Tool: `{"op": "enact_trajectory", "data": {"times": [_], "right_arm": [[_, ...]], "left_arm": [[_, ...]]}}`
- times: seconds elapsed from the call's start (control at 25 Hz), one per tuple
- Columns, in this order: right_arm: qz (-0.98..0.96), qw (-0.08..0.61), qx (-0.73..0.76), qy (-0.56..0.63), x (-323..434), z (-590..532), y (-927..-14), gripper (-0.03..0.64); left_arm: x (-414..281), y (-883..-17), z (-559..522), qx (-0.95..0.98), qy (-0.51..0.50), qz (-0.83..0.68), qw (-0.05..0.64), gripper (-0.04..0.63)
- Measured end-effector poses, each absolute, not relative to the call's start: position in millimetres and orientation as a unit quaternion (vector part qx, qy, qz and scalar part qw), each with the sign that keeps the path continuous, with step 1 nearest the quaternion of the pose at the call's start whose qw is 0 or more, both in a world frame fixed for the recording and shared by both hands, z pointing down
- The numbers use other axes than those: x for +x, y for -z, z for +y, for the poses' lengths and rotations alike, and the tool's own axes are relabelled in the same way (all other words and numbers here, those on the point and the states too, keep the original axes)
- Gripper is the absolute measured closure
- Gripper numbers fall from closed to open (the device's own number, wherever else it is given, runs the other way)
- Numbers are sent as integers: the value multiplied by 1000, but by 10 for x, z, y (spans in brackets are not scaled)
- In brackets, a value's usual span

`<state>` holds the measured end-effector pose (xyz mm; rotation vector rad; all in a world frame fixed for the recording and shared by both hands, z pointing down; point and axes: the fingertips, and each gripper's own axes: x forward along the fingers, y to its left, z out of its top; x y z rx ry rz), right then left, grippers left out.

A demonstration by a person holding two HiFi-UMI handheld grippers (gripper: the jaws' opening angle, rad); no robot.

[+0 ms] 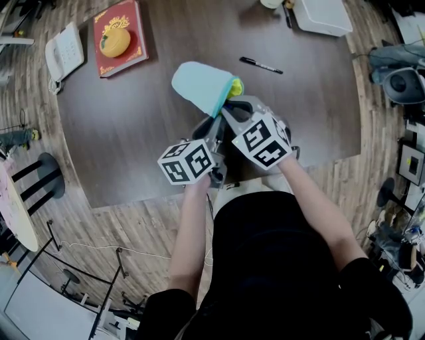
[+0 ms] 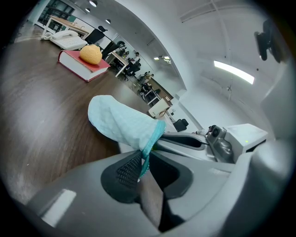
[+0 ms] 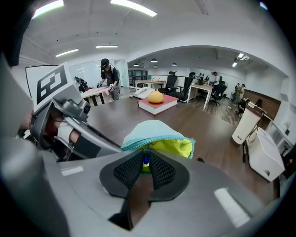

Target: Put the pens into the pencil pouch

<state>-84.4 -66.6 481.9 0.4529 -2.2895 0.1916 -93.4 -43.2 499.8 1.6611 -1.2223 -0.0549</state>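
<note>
A light blue pencil pouch [image 1: 202,86] with yellow lining is held over the dark table [image 1: 133,133], its mouth open toward the right. My left gripper [image 1: 214,125] is shut on the teal edge of the pouch [image 2: 120,122], which is pinched between its pads [image 2: 128,169]. My right gripper [image 1: 230,106] is shut on the pouch [image 3: 155,133] at the zipper, with a small blue pull [image 3: 146,160] between its pads. The yellow inside [image 3: 178,147] shows in the right gripper view. One black pen [image 1: 261,65] lies on the table beyond the pouch, apart from both grippers.
A red book [image 1: 119,36] with a yellow-orange object on it lies at the table's far left, next to a white phone [image 1: 64,53]. A white box [image 1: 322,14] stands at the far right. Chairs and cables surround the table.
</note>
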Motion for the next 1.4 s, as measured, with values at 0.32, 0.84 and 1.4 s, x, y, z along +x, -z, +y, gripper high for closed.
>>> {"op": "enact_trajectory", "data": {"times": [0.32, 0.84, 1.4], "right_arm": [[-901, 387, 180, -75, -801, -688, -4793, 571], [-901, 379, 197, -73, -663, -727, -4694, 571], [-907, 338, 244, -65, -308, -979, -4477, 571]], "left_arm": [[-920, -5002, -429, 689, 22, -510, 514, 548], [-949, -4992, -427, 688, 19, -515, 511, 548], [-918, -4973, -456, 684, 10, -523, 509, 548]]}}
